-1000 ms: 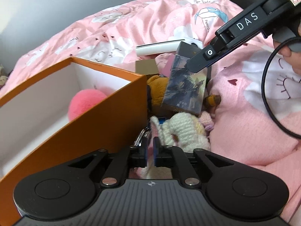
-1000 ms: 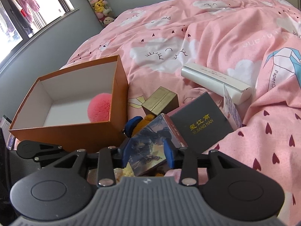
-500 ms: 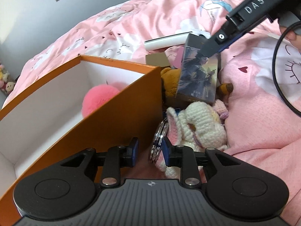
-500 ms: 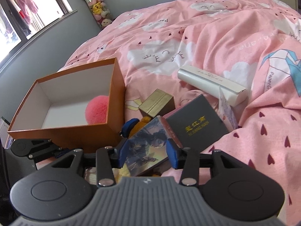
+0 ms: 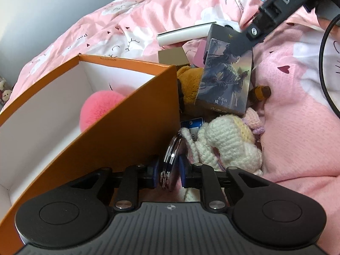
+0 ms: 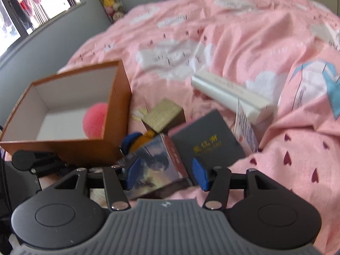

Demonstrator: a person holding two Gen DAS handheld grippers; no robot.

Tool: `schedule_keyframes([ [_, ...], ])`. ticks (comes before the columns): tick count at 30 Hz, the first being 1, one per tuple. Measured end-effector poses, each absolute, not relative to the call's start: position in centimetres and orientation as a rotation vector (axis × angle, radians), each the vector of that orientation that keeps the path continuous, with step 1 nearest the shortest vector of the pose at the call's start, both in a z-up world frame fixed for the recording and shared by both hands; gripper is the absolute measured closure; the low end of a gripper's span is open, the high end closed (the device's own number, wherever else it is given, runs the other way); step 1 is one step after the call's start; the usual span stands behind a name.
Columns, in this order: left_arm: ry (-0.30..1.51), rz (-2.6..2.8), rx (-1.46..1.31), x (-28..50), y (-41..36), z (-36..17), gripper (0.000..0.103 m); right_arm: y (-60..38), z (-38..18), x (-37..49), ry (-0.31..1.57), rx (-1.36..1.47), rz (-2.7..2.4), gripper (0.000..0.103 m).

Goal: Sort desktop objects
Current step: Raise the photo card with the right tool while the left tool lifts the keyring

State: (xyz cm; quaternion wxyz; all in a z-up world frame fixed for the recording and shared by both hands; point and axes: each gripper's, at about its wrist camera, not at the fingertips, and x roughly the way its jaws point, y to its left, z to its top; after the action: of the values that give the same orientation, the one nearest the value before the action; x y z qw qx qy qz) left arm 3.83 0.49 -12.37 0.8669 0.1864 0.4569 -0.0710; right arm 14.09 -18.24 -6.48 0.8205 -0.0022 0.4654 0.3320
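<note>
Beside the orange box's [image 5: 136, 114] outer wall on the bed, left gripper [image 5: 169, 169] is straddling a round metal compact [image 5: 170, 161], pads slightly apart, while right gripper [image 6: 165, 170] is gripping an illustrated card box [image 6: 158, 165] nearby.

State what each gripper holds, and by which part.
Right gripper: picture box, gripped near its upper end. Left gripper: pads flank a round metal compact edge-on; whether they grip it is unclear.
</note>
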Motion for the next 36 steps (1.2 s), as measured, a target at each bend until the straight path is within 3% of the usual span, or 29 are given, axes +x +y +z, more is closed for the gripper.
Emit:
schedule_keyframes([
  [7,0.96,-0.134,0.305,3.7,1.5,-11.9,0.082,-18.7,-8.9,15.0,1.074,0.11,0.705,0.046],
  [14,0.932,-0.111,0.135,2.1,3.2,-9.2,0.084,-18.6,-7.5,14.1,1.009,0.104,0.718,0.068],
  [19,0.922,-0.09,0.002,1.1,5.0,-6.9,0.086,-18.1,-5.4,12.4,0.936,0.063,0.768,0.073],
  [33,0.939,-0.067,-0.197,0.7,7.4,-5.1,0.087,-13.7,-5.4,12.8,0.927,-0.056,0.816,0.072],
  [35,0.944,-0.074,-0.214,0.8,7.6,-5.0,0.087,-13.5,-5.2,13.7,0.919,-0.098,0.836,0.056],
  [36,0.945,-0.077,-0.224,0.7,7.7,-4.9,0.087,-13.3,-5.1,14.2,0.915,-0.13,0.837,0.054],
])
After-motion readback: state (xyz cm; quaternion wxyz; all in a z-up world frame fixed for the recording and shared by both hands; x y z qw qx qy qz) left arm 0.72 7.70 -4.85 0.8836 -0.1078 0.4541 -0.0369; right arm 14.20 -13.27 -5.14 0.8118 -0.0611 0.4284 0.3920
